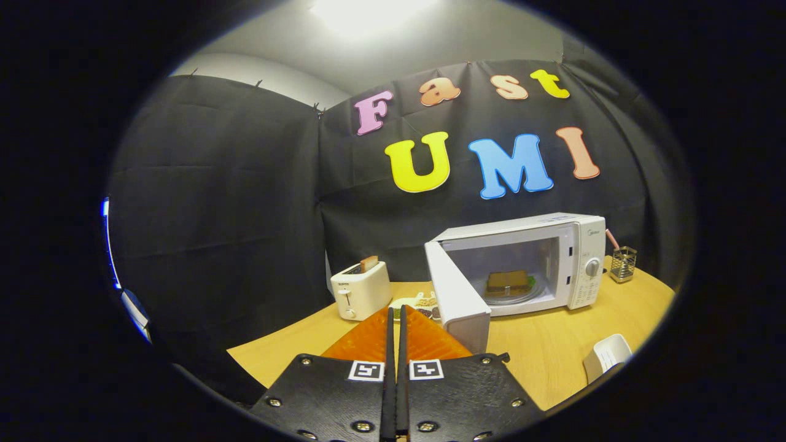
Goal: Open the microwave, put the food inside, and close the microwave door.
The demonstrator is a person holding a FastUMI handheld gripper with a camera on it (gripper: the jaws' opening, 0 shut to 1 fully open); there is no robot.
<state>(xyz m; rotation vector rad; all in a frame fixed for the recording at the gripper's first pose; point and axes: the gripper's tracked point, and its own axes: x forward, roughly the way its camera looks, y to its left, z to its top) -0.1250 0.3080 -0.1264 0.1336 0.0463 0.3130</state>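
Note:
A white microwave (552,230) stands on the wooden table beyond my fingers and to their right. Its door (457,294) is swung wide open toward me on the left hinge. Inside, a brown sandwich (508,282) lies on the glass turntable plate (522,297). My gripper (396,313) is well short of the microwave, left of the open door's edge, with its two fingers pressed together and nothing between them.
A white toaster (360,290) with a slice of bread in it stands left of the microwave. A plate of food (417,304) lies between the toaster and the door. A wire holder (623,264) is right of the microwave, and a white box (607,355) sits near the table's front right edge.

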